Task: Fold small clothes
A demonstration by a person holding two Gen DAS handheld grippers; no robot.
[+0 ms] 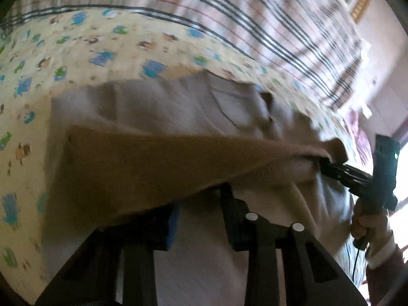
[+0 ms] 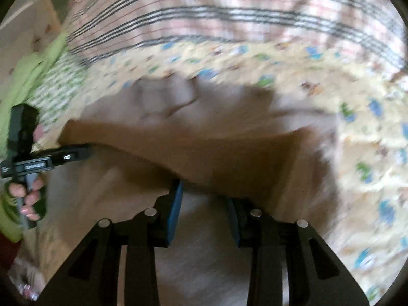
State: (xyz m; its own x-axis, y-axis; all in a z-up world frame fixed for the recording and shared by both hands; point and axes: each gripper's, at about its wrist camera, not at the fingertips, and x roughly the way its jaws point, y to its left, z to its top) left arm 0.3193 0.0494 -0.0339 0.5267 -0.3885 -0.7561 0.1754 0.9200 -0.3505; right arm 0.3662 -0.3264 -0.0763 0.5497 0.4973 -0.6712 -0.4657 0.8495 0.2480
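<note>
A small brown-and-beige garment (image 1: 158, 168) lies on a yellow sheet with animal prints (image 1: 76, 51). Its near brown edge is lifted and stretched between both grippers. My left gripper (image 1: 199, 199) grips that edge at one end; its jaws stand apart with cloth draped over the tips. My right gripper (image 1: 329, 164) pinches the other corner in the left wrist view. In the right wrist view the right gripper (image 2: 204, 204) holds the garment (image 2: 229, 153) edge over its blue pads (image 2: 176, 209), and the left gripper (image 2: 76, 153) clamps the far left corner. Both views are motion-blurred.
A plaid blanket with dark stripes (image 1: 255, 25) lies beyond the sheet, also in the right wrist view (image 2: 229, 12). Green cloth (image 2: 23, 81) sits at the left edge. A wall and picture frame (image 1: 362, 2) stand at the far right.
</note>
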